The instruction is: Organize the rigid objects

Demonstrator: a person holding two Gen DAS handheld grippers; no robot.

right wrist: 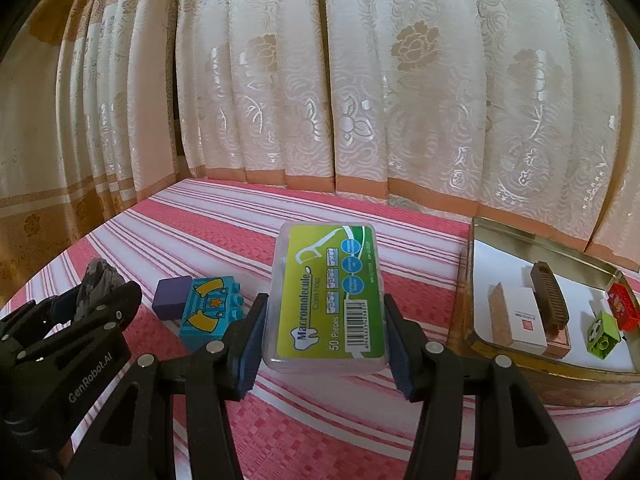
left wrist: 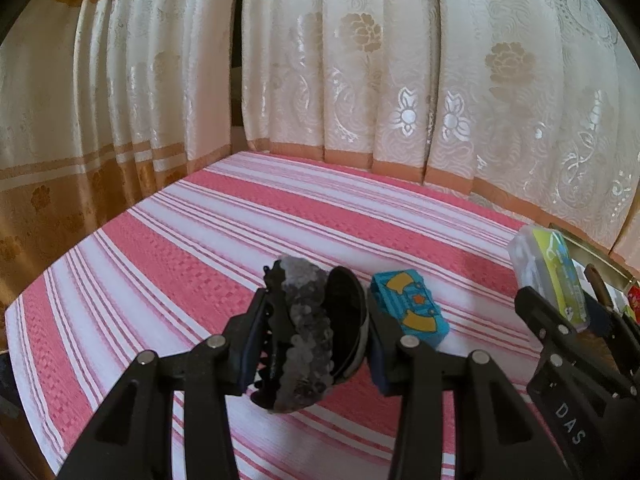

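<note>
Floss box point(right wrist: 326, 300) clamped in right tool point(right wrist: 325, 336); tin tray point(right wrist: 520, 240) right.

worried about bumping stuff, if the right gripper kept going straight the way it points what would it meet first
Holding the floss box, the right gripper would likely meet the striped cloth first, then the curtain; depth is unclear.

Ahead of your grippers spreads a surface under a pink-and-white striped cloth point(right wrist: 328, 208), and lying directly on it are a blue toy brick point(right wrist: 208, 312) touching a purple block point(right wrist: 173, 296) toward your left, and a gold metal tin point(right wrist: 516, 240) off to your right.
</note>
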